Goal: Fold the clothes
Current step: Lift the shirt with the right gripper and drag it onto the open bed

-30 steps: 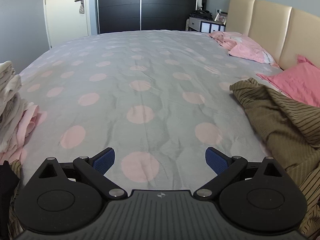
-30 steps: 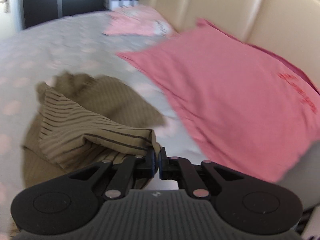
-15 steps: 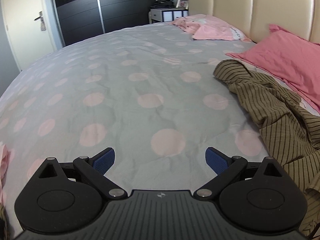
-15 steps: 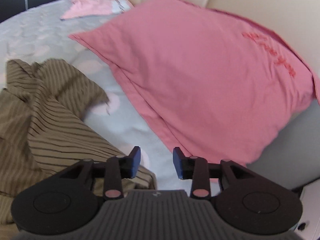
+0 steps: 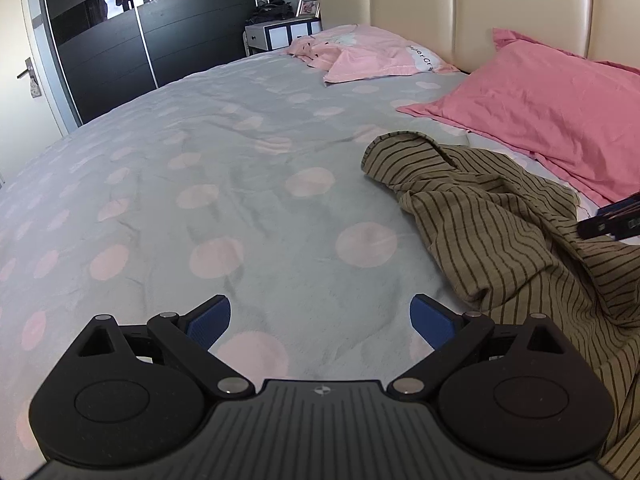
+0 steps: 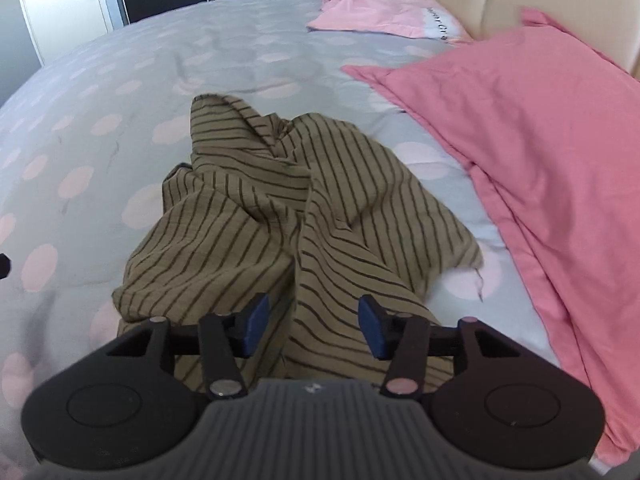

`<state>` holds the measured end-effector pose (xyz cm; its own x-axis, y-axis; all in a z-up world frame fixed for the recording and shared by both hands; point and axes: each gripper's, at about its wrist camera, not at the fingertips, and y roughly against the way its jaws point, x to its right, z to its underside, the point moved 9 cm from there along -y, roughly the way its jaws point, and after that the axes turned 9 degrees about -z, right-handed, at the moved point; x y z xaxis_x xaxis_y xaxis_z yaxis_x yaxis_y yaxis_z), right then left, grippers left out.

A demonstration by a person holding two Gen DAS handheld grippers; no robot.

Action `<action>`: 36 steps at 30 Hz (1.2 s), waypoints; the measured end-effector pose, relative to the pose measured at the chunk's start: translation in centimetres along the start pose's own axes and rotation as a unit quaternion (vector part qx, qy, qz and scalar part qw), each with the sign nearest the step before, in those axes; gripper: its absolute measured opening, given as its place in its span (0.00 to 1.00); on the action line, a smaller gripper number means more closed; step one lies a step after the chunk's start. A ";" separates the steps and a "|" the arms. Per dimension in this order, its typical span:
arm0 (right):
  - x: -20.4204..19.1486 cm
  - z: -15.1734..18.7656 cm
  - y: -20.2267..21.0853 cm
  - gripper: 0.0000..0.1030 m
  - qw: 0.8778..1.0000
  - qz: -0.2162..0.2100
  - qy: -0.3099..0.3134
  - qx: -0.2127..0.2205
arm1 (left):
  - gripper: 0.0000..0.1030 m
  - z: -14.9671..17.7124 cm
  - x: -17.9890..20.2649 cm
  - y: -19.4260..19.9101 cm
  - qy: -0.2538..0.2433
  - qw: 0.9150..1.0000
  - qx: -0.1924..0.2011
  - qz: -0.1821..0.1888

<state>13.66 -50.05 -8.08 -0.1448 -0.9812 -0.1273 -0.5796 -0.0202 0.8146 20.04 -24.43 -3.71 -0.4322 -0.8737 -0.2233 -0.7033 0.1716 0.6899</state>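
An olive-brown garment with dark stripes (image 6: 280, 208) lies crumpled on the grey bedspread with pink dots (image 6: 120, 92). My right gripper (image 6: 314, 322) hovers open just above its near part, with cloth under the gap and nothing clamped. In the left wrist view the same garment (image 5: 500, 224) lies to the right. My left gripper (image 5: 320, 322) stands wide open over bare bedspread (image 5: 224, 184), to the left of the garment. The tip of the other gripper shows at the right edge (image 5: 612, 222).
A pink pillow (image 6: 532, 140) lies right of the garment, against the cream padded headboard (image 5: 460, 8). Farther back lies a pale pink pillow with a pink garment on it (image 5: 360, 56). A dark wardrobe (image 5: 152, 24), a door and a nightstand (image 5: 280, 32) stand beyond the bed.
My right gripper let go of the striped garment, opened and swung left over it. My left gripper turned right, so the pile of clothes at the left left the view.
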 end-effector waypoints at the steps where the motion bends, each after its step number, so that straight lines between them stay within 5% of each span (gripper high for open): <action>1: -0.1 -0.1 -1.0 0.52 1.000 0.008 0.003 -0.006 | 0.95 0.0 0.1 -0.1 0.001 1.000 -0.001 0.001; 5: 0.7 0.4 -3.1 0.41 0.999 0.037 0.004 -0.036 | 0.95 0.2 -0.3 -0.2 0.004 1.000 -0.005 -0.001; 7: 1.3 0.7 -3.7 0.08 0.998 0.052 0.002 -0.048 | 0.95 0.4 -0.7 0.0 0.005 1.000 -0.005 -0.004; 9: 1.7 0.8 -3.1 0.03 0.998 0.051 -0.003 -0.043 | 0.95 0.6 -1.2 0.3 0.008 1.000 -0.004 -0.009; 19: 3.4 2.4 5.7 0.01 0.996 0.085 0.005 0.005 | 0.95 1.1 -2.2 2.3 -0.004 1.000 0.009 -0.018; 26: 8.1 6.5 13.6 0.01 0.993 0.120 -0.016 0.010 | 0.94 -0.1 0.8 3.0 -0.058 0.998 0.034 0.017; 32: 12.2 10.3 17.3 0.01 0.990 0.118 -0.077 0.000 | 0.83 -3.1 6.5 2.0 -0.127 0.987 0.050 0.082; 36: 14.0 11.7 17.3 0.01 0.987 0.124 -0.097 -0.009 | 0.80 -6.1 10.6 0.9 -0.190 0.973 0.069 0.110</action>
<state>-7.75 -61.90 -2.43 -0.4335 -0.9007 -0.0272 -0.4932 0.2119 0.8437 18.29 -36.34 -1.23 -0.7399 -0.5824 -0.3368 -0.6278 0.4177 0.6569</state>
